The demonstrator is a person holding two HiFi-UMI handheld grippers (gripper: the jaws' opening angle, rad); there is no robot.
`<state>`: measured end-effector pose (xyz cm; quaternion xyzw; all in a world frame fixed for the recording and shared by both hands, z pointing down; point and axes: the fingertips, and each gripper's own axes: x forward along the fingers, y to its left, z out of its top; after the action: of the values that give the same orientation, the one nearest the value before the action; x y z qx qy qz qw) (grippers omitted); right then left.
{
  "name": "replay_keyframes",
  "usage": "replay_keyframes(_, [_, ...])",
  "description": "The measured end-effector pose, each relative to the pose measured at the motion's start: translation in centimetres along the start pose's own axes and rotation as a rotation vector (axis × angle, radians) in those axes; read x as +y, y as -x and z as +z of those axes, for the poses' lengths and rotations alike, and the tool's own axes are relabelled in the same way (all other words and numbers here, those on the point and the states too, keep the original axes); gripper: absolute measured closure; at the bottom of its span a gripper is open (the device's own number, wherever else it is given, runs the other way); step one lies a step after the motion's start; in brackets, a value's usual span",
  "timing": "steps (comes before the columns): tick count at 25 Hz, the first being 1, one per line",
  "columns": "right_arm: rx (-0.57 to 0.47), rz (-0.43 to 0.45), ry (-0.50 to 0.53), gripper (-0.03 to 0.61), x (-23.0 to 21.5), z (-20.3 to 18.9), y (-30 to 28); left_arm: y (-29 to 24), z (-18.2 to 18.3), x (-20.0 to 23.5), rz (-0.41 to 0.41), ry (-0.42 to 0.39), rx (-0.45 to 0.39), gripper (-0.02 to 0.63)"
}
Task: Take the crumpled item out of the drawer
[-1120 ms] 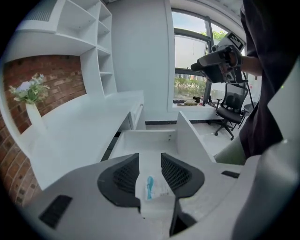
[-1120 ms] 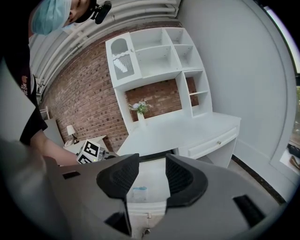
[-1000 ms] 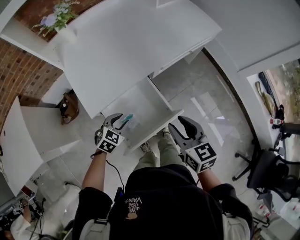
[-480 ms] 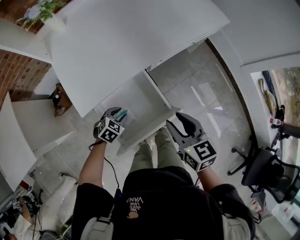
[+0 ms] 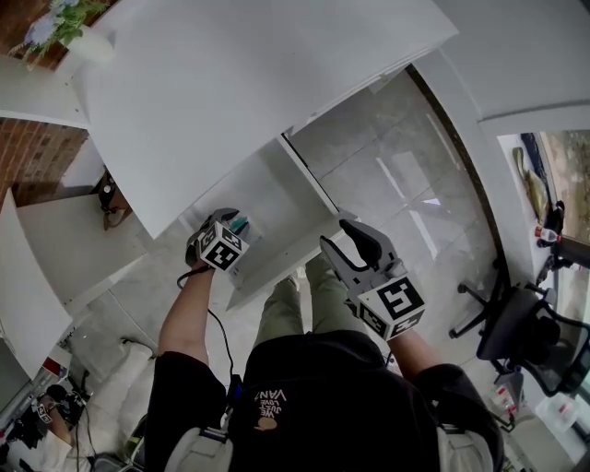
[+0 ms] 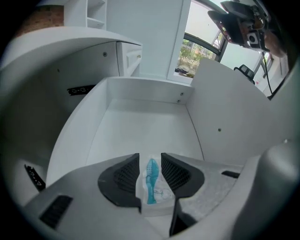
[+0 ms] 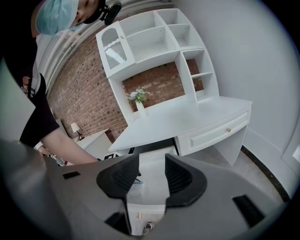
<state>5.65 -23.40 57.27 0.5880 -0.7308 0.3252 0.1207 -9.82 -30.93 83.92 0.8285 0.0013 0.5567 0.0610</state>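
Observation:
The crumpled item (image 5: 241, 224), a clear wrapper with a teal mark, is pinched between the jaws of my left gripper (image 5: 236, 223) over the open white drawer (image 5: 288, 260). In the left gripper view the wrapper (image 6: 151, 182) sits tight between both pads, with the gripper (image 6: 151, 165) above the bare drawer floor (image 6: 140, 129). My right gripper (image 5: 337, 236) hangs open at the drawer's front right corner with nothing in it. In the right gripper view its jaws (image 7: 152, 169) stand apart, and the wrapper (image 7: 136, 183) shows just past the left pad.
The white desk top (image 5: 230, 92) overhangs the drawer. A flower vase (image 5: 57, 26) stands at its far left corner, a low white cabinet (image 5: 28, 267) to the left, an office chair (image 5: 521, 336) at right. The person's legs and shoes (image 5: 293, 281) are below the drawer front.
The left gripper has drawn in slightly toward the drawer's left side with the wrapper in its jaws. The right gripper has stayed by the drawer front.

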Motion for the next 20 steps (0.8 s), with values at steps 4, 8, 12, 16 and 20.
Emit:
replay_keyframes(4, [-0.020,0.001,-0.010,0.420,-0.6,-0.1,-0.2,-1.3,-0.5,0.3,-0.012,-0.012,0.046,0.486])
replay_keyframes(8, [-0.020,0.004,-0.019,0.420,-1.2,-0.1,-0.4,-2.4,-0.8,0.3,-0.023,-0.059,0.095,0.489])
replay_keyframes(12, [-0.022,0.000,-0.023,0.420,-1.9,0.0,-0.5,-3.1,-0.9,0.5,-0.032,-0.050,0.118,0.511])
replay_keyframes(16, [0.037,-0.003,-0.022,0.422,-2.5,-0.6,-0.3,-3.7,-0.9,0.7,-0.035,-0.064,0.134,0.559])
replay_keyframes(20, [0.013,-0.011,-0.032,0.420,-2.9,-0.3,-0.5,-3.9,-0.7,0.8,-0.034,-0.061,0.140,0.601])
